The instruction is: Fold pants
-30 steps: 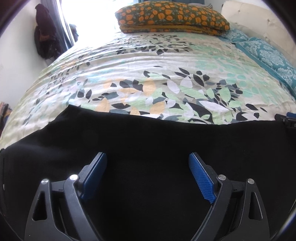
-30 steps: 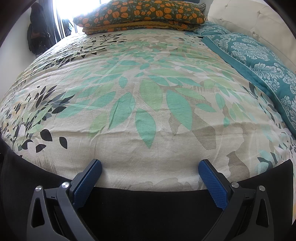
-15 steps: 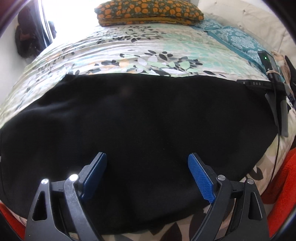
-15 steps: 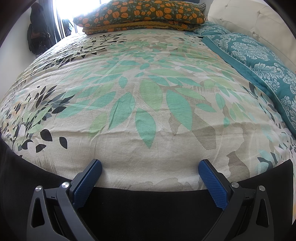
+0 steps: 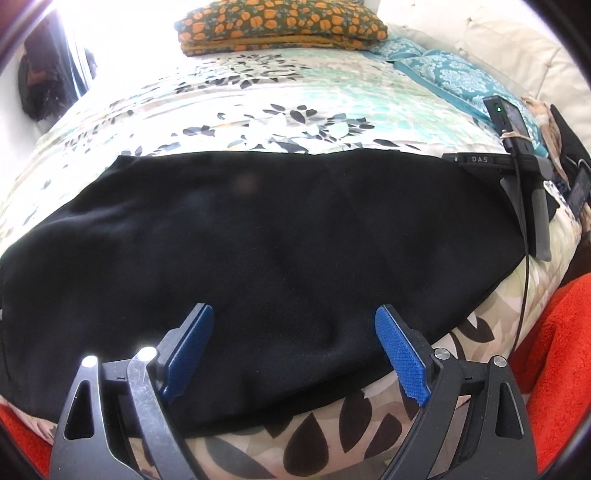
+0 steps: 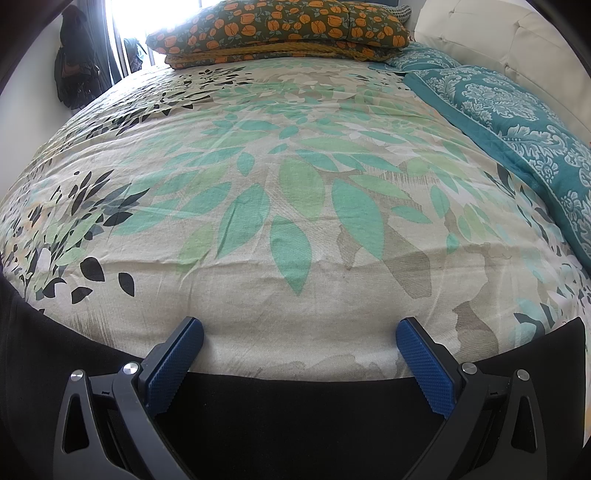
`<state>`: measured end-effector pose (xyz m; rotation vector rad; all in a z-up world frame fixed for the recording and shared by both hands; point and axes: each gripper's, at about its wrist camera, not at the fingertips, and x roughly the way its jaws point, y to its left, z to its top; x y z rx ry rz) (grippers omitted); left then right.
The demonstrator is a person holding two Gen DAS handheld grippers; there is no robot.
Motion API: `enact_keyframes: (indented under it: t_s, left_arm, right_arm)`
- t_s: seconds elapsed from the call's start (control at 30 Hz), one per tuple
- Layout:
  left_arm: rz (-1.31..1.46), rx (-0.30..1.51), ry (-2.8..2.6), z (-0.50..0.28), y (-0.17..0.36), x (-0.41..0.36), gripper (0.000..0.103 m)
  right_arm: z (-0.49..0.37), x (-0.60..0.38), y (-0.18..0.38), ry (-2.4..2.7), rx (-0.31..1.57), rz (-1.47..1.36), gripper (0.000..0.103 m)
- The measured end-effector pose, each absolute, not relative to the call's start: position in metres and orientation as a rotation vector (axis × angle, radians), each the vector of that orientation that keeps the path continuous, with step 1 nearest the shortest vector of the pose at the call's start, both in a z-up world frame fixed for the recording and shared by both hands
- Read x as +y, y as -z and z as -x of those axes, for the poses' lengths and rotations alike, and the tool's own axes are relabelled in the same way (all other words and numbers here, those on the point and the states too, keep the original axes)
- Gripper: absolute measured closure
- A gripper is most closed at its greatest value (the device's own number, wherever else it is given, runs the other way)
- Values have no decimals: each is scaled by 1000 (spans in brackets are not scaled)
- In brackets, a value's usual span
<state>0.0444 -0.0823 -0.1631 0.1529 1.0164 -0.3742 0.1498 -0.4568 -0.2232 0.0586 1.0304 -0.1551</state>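
Left wrist view: black pants point(image 5: 266, 251) lie spread flat across the near part of the bed point(image 5: 295, 110), running side to side w/ the near hem close to the bed's front edge. Left gripper point(image 5: 293, 339) hangs just above the pants' near edge, blue pads wide apart, nothing between them. Bedspread is cream w/ black, teal & green leaf print. Beyond the pants, at the far end of the bed, an orange-flower pillow point(image 5: 280, 20) sits on a folded mustard blanket. Right of the pants, a teal damask quilt point(image 5: 454, 70) runs along the bed's side, w/ a cream tufted headboard point(image 5: 517, 40) behind it. At the pants' right end the other gripper's black body shows, w/ a small device point(image 5: 508, 116) showing a green light & a cable hanging down. Red-orange fabric point(image 5: 554, 350) below the bed's front edge, right of the pants. Bright window far left; dark bag point(image 5: 40, 88) hangs on the wall near it.

Right wrist view: right gripper point(image 6: 299, 354) fingers spread apart, empty, tips over bare bedspread just past the pants' point(image 6: 295, 424) far edge; black cloth fills the bottom of the frame under the gripper. Bed point(image 6: 258, 184) stretches away, large teal-green leaf print. Pillow point(image 6: 277, 22) at the far end, quilt point(image 6: 517, 122) & headboard point(image 6: 498, 29) right of the pants, dark bag point(image 6: 75, 79) far left.
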Motion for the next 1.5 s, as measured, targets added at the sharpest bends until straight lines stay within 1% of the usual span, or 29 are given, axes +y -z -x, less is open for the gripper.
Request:
enact_keyframes:
  t_s: [0.13, 0.33, 0.47, 0.63, 0.77, 0.9, 1.03, 1.1, 1.17, 1.27, 1.33, 1.4, 1.5]
  left_arm:
    - [-137, 1001, 354, -45, 151, -74, 12]
    - [-108, 913, 319, -38, 126, -54, 12]
    - [-96, 892, 294, -40, 121, -46, 12]
    - [-93, 938, 283, -47, 126, -47, 12]
    - [-137, 937, 281, -37, 130, -48, 12]
    - [-175, 982, 274, -35, 141, -53, 12]
    - [-179, 993, 301, -37, 139, -64, 12]
    - [-199, 980, 327, -39, 134, -71, 12]
    - [-212, 965, 339, -41, 130, -75, 12]
    - [-189, 965, 335, -47, 131, -75, 12]
    - [-164, 978, 332, -50, 136, -72, 12]
    - [-151, 994, 325, -51, 143, -70, 12]
    - [-137, 1026, 322, -53, 151, -69, 12]
  right_arm:
    - [-150, -457, 223, 155, 1031, -59, 0]
    - [-150, -457, 223, 155, 1031, -59, 0]
    - [-150, -457, 223, 155, 1031, -59, 0]
    - [-150, -457, 223, 154, 1030, -60, 0]
    - [-149, -457, 223, 154, 1029, -59, 0]
    - [-150, -457, 223, 155, 1032, -56, 0]
    - [-155, -460, 219, 122, 1103, -76, 0]
    - [-148, -474, 207, 49, 1087, -203, 0]
    - [-130, -499, 184, -5, 1034, -359, 0]
    - [-77, -562, 141, 3, 894, -576, 0]
    - [-33, -613, 126, 19, 816, -744, 0]
    - [2, -656, 125, 100, 809, -850, 0]
    - [36, -692, 141, 156, 836, -963, 0]
